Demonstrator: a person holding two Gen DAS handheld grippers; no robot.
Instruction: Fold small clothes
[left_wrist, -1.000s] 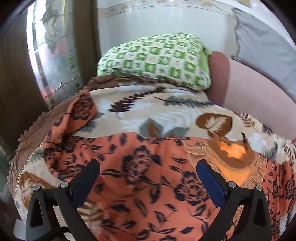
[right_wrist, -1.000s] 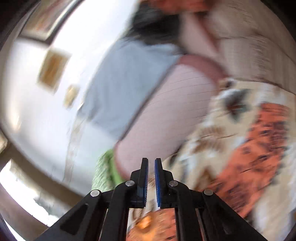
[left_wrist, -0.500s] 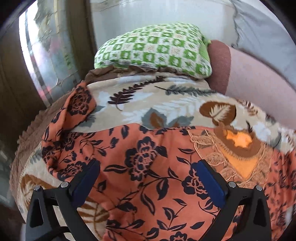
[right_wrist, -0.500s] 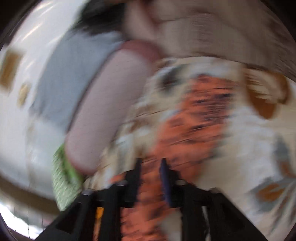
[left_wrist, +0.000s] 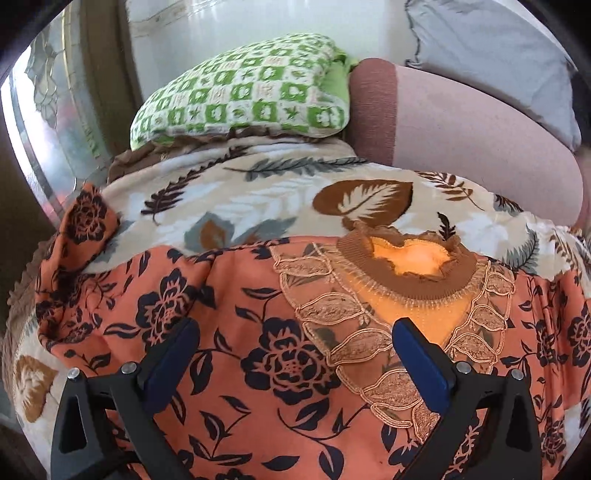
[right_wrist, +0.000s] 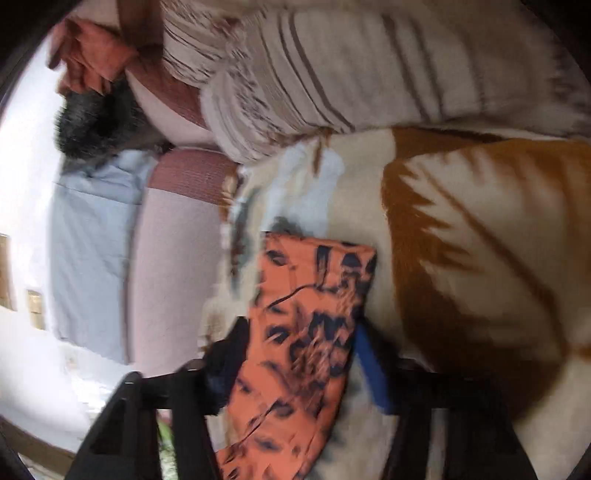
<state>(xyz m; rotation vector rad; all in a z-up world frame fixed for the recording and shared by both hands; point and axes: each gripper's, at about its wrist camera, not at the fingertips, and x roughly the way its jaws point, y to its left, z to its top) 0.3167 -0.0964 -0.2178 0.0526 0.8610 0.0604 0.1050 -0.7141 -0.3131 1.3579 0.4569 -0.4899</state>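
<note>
Right claw (right_wrist: 295, 354) closing around orange floral fabric sleeve (right_wrist: 310, 295) between its jaws to fold it; left claw (left_wrist: 295, 354) wide, empty, above garment body.

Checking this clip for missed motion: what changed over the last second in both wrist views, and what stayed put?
The right gripper swung down from the wall to the bed; its jaws, shut before, now straddle the orange sleeve and are closing, grip unclear through blur. The left gripper eased forward over the orange floral top, so the neckline looms nearer. Left jaws stayed open; top and green pillow unmoved.
</note>
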